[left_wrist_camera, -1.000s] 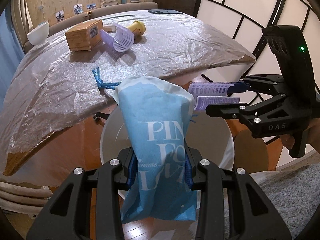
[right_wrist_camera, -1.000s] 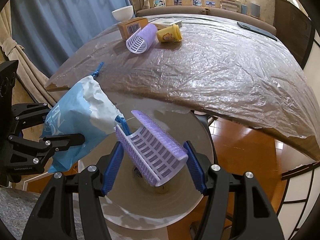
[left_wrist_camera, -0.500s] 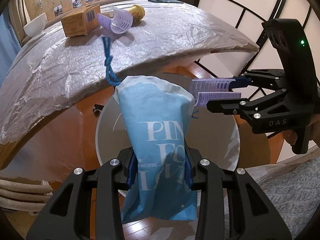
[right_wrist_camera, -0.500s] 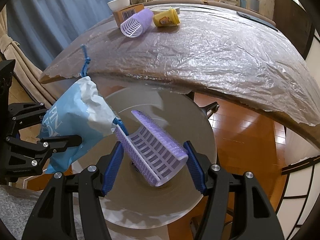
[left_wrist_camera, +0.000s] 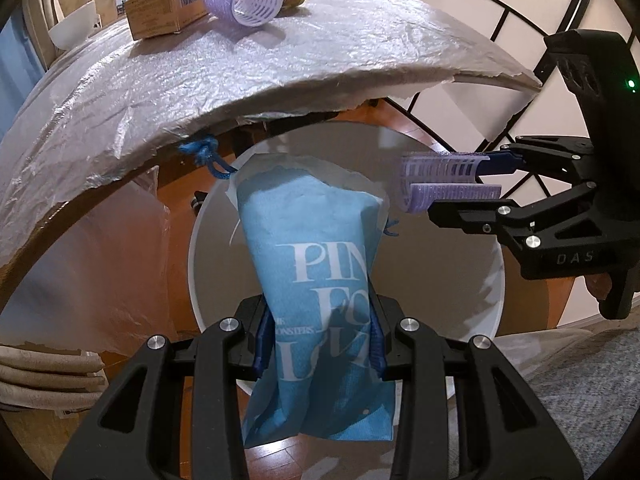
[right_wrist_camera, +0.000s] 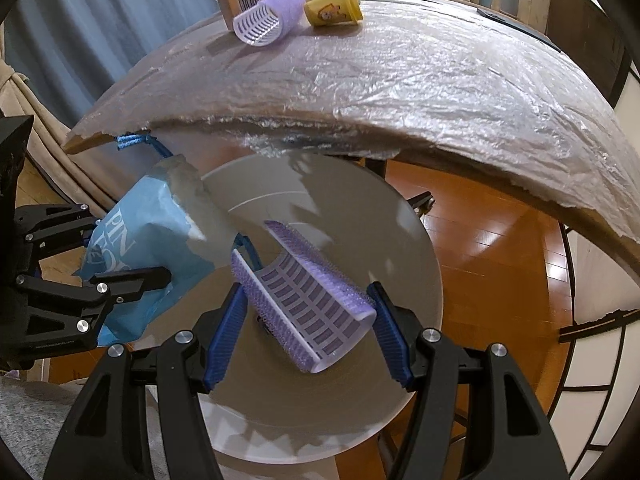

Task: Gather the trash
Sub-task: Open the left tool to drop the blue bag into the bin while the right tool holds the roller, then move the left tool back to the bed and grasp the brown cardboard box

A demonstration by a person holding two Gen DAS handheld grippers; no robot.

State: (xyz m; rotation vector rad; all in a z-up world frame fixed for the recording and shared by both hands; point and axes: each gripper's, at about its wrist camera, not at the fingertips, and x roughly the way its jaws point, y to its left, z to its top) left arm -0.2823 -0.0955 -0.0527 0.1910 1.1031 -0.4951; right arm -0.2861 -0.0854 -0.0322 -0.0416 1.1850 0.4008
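Two black grippers hang over a round white bin (left_wrist_camera: 486, 280) that sits on the brown wood floor (right_wrist_camera: 500, 240), just in front of the near edge of the table.

The left gripper (left_wrist_camera: 318, 340) is clamped tight on a light blue paper bag with big white letters (left_wrist_camera: 316, 248). The bag sticks up between the blue pads, and a dark blue cord (left_wrist_camera: 206, 156) runs from its top toward the table edge.

The right gripper (right_wrist_camera: 306, 320) is squeezing a purple plastic hair roller with little slots (right_wrist_camera: 308, 300). The roller lies slanted between the blue pads, right over the middle of the bin. The bag is just to the left of the roller, over the left side of the bin.

The table is covered with a crinkly clear plastic sheet (right_wrist_camera: 440, 80). At its far side lie more things close together: a second purple hair roller (right_wrist_camera: 268, 16), a small yellow tub on its side (right_wrist_camera: 332, 8) just to the right of it, and a brown cardboard box with a barcode (left_wrist_camera: 164, 12) to the left. A white bowl (left_wrist_camera: 74, 28) stands past the box, at the far left.
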